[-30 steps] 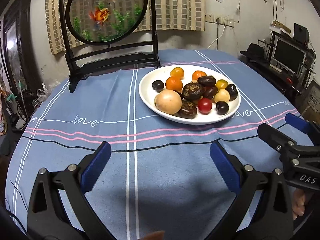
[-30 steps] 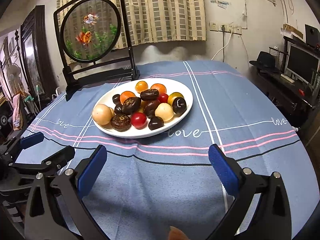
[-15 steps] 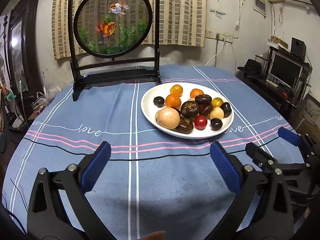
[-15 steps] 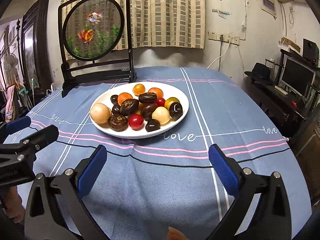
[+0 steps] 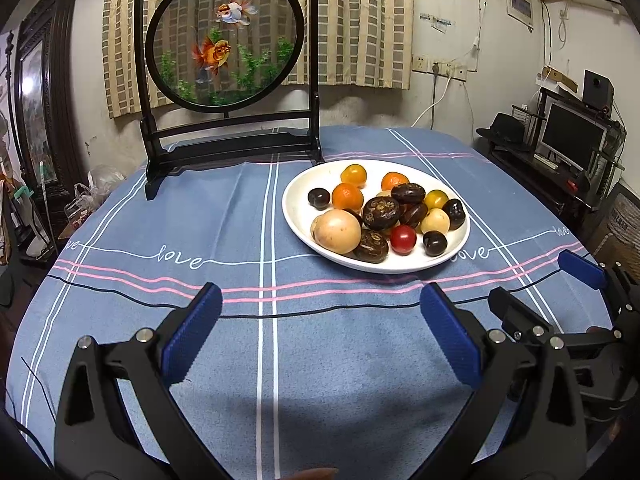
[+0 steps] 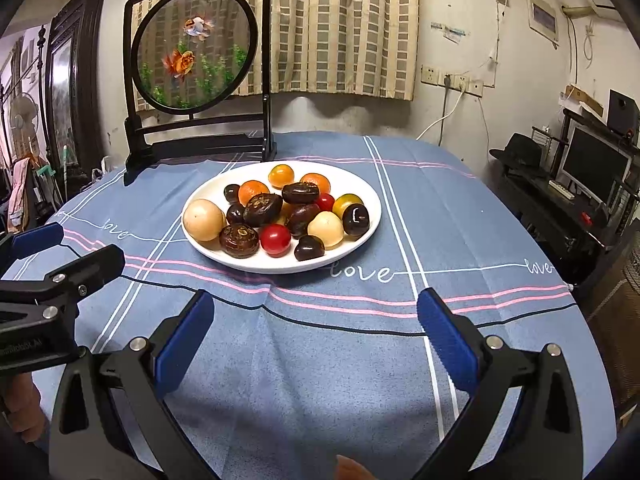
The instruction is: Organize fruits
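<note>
Blue striped tablecloth covers a round table, with a fish-embroidery screen standing at its far side. On it, a white plate holds the fruits, heaped together. Left gripper and right gripper hover short of the plate, jaws spread wide and empty.

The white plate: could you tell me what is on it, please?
The white plate holds a heap: a large pale fruit, orange fruits, red tomatoes and dark brown pieces. Whatever lies beneath the heap is covered.
</note>
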Demonstrator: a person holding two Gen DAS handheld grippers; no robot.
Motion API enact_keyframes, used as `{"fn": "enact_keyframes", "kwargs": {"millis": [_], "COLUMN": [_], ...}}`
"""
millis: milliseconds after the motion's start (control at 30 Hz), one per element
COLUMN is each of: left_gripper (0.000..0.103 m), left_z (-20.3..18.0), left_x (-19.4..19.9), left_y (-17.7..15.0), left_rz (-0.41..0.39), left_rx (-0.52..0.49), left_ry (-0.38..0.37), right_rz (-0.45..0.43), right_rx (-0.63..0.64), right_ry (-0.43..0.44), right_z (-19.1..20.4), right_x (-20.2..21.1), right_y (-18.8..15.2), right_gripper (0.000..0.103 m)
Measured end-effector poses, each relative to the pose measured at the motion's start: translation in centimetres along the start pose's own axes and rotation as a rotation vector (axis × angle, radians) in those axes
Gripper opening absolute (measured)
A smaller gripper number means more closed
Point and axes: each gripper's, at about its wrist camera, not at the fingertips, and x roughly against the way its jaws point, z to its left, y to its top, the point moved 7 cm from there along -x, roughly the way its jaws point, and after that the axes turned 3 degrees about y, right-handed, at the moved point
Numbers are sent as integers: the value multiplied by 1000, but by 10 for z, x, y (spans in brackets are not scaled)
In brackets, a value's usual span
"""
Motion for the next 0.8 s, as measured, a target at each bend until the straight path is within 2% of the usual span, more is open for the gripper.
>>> {"fn": "enact_keyframes", "kwargs": {"millis": [433,567,800], "left_gripper": [101,101,101], "left_z": [-1,-1,-1], "left_x": [2,-1,-1], "left_y": [0,0,-1], "left_rz": [-21,-2,-2], "left_rx": [-12,-5,-3], "left_ry": [25,1,6], "right_rz": [3,0,0], "right_rx": [16,13,14], "right_ry": [-14,-8,-10], "right_z": [2,2,3], "right_x": [0,1,1], "right_y": [-2,-2,-2], "right_gripper": [102,102,102]}}
